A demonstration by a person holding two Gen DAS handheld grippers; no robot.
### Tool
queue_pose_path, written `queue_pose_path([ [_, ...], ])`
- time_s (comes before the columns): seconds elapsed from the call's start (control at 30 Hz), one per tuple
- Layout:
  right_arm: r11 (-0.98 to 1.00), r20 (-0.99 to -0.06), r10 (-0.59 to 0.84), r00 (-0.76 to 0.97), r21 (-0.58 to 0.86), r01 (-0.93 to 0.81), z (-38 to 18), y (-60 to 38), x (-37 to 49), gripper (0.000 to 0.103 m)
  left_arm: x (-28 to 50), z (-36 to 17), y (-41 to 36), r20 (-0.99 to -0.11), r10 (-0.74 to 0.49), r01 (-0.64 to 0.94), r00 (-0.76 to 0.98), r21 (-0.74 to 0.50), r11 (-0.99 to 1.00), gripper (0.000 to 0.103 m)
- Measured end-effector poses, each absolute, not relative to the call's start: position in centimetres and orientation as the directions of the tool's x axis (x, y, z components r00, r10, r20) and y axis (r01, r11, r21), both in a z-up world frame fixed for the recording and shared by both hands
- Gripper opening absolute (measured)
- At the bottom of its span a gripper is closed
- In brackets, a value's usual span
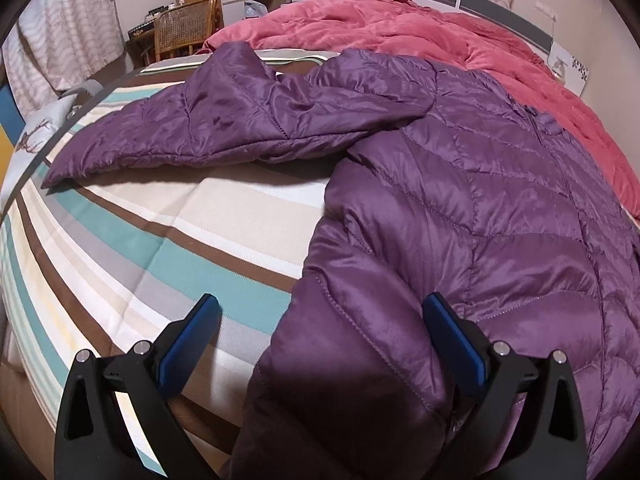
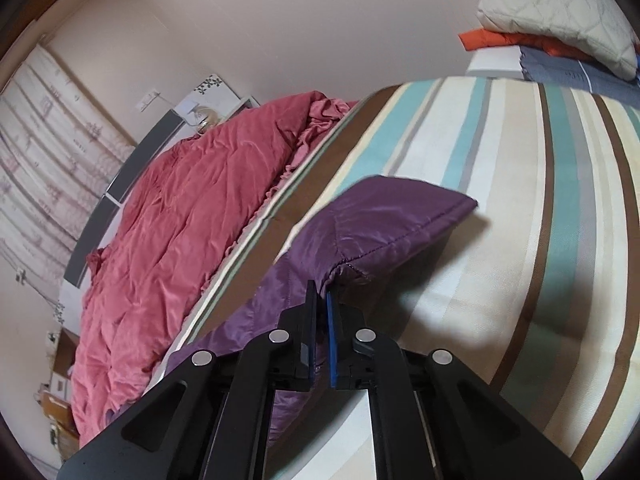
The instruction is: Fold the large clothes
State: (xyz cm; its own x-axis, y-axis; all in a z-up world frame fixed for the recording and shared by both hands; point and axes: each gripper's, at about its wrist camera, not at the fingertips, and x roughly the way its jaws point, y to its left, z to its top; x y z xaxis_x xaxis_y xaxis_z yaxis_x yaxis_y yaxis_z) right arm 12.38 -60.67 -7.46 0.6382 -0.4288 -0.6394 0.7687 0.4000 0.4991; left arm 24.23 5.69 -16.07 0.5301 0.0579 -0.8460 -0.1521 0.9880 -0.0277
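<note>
Left of the jacket [image 1: 460,200] I see bare striped bed [image 1: 168,232] out to its edge, open for moving. My left tool [image 1: 320,332] is spread wide, the jacket's near hem lying between its pads, touching the right one. A red quilt [image 1: 420,36] lies beyond the jacket. My right tool [image 2: 322,300] is pressed together, pinching the jacket's cuff [image 2: 384,220] off the bed.

No readable text, label, brand, number or sign in either view. Floral motif on white panels by headboard: pattern only, no lettering. Items on far desk too small to read.
</note>
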Motion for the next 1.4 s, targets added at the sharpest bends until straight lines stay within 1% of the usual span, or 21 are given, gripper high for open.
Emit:
queue_pose_path([
  [0.17,0.493,-0.607,-0.438,0.663,0.455,0.742,-5.3,-58.8,13.3,0.004,24.2,-16.2,5.8,-0.843,0.044,-0.155,0.535,-0.046,0.987,0.101],
  [0.47,0.692,-0.544,-0.372,0.752,0.378,0.615,-2.4,-52.2,17.4,0.003,24.3,-16.3,5.8,-0.843,0.046,-0.156,0.537,-0.046,0.987,0.101],
  [0.57,0.757,-0.526,-0.313,0.790,0.364,0.542,-1.7,-49.0,18.8,0.003,24.2,-16.3,5.8,-0.842,0.045,-0.156,0.537,-0.046,0.987,0.101],
  [0.73,0.863,-0.514,-0.216,0.830,0.298,0.409,-1.2,-42.8,21.0,0.003,24.2,-16.3,5.8,-0.842,0.047,-0.156,0.537,-0.044,0.987,0.101],
  [0.87,0.925,-0.525,-0.138,0.840,0.235,0.299,-1.3,-38.0,22.3,0.003,24.2,-16.3,5.8,-0.842,0.047,-0.156,0.537,-0.045,0.987,0.101],
  [0.97,0.961,-0.547,-0.086,0.833,0.174,0.213,-2.2,-34.2,23.3,0.003,24.2,-16.3,5.8,-0.842,0.046,-0.156,0.537,-0.045,0.987,0.101],
  [1.2,0.999,-0.609,-0.014,0.793,-0.041,-0.014,-4.8,-25.5,25.0,0.003,24.2,-16.3,5.7,-0.842,0.048,-0.157,0.538,-0.044,0.987,0.101],
  [1.4,0.919,-0.670,-0.012,0.743,-0.300,-0.256,-8.0,-17.5,25.3,0.003,24.1,-16.4,5.7,-0.841,0.047,-0.157,0.538,-0.046,0.987,0.101],
])
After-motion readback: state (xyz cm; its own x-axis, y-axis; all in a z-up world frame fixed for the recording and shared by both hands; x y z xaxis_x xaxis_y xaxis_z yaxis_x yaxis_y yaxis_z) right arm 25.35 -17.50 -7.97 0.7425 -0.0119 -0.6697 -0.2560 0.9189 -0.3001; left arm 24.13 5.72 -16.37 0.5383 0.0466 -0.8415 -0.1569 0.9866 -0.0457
